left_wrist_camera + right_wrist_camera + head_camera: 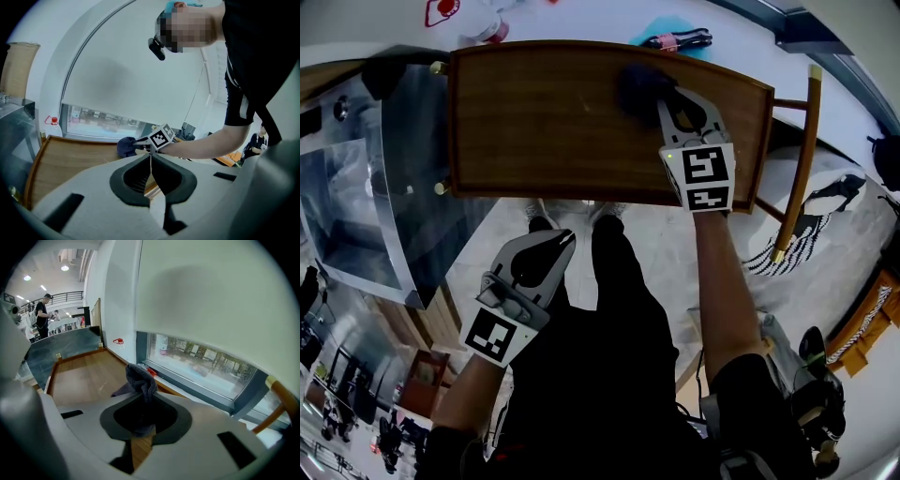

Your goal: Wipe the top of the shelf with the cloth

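Note:
The shelf's brown wooden top [544, 122] fills the upper middle of the head view. A dark blue cloth [639, 86] lies bunched on its far right part. My right gripper [661, 94] is shut on the cloth and holds it against the wood; the cloth [140, 378] sticks up between the jaws over the shelf top [89, 376]. My left gripper [565, 239] hangs below the shelf's near edge, over the floor, shut with nothing in it. From the left gripper view the jaw tips [151, 156] meet, and beyond them sit the cloth [125, 146] and the shelf top [70, 159].
A glass-fronted cabinet [394, 169] stands against the shelf's left side. A wooden frame with a yellow-tipped post [802, 159] sits off the right end. Behind the shelf lie a blue item [675, 39] and a red-capped bottle [492, 28]. A person [43, 315] stands far off.

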Demonstrator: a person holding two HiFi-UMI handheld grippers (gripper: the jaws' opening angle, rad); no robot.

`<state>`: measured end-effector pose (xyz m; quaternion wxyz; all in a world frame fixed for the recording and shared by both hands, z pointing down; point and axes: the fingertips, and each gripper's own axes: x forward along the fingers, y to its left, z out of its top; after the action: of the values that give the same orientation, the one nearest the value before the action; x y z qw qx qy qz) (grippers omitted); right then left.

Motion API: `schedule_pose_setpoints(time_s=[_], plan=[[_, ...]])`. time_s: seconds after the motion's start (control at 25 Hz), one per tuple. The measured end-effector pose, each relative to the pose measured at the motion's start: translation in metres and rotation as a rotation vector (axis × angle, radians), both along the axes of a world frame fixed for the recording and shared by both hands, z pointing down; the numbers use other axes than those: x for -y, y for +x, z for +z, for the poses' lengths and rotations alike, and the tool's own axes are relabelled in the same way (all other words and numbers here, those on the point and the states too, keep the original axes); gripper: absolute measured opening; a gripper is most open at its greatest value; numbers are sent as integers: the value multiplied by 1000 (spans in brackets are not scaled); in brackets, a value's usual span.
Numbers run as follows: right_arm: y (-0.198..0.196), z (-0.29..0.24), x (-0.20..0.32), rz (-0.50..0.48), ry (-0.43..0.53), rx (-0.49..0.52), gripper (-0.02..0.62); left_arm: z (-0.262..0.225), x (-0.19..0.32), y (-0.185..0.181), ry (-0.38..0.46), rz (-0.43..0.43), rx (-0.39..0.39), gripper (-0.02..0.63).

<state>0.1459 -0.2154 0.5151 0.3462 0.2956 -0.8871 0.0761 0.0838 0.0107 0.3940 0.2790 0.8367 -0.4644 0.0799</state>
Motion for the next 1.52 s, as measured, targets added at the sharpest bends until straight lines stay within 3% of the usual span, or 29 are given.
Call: schedule_pose_setpoints(time_s=[1.04, 1.28, 1.52], plan=[[139, 14, 27, 198, 1, -61, 43, 7, 31, 75, -8, 116, 6, 26], [157, 14, 30, 236, 4, -70, 43, 5, 35, 83, 1, 128, 0, 26], [142, -13, 29, 223, 47, -38, 43, -4, 32, 75, 17, 115, -5, 26]])
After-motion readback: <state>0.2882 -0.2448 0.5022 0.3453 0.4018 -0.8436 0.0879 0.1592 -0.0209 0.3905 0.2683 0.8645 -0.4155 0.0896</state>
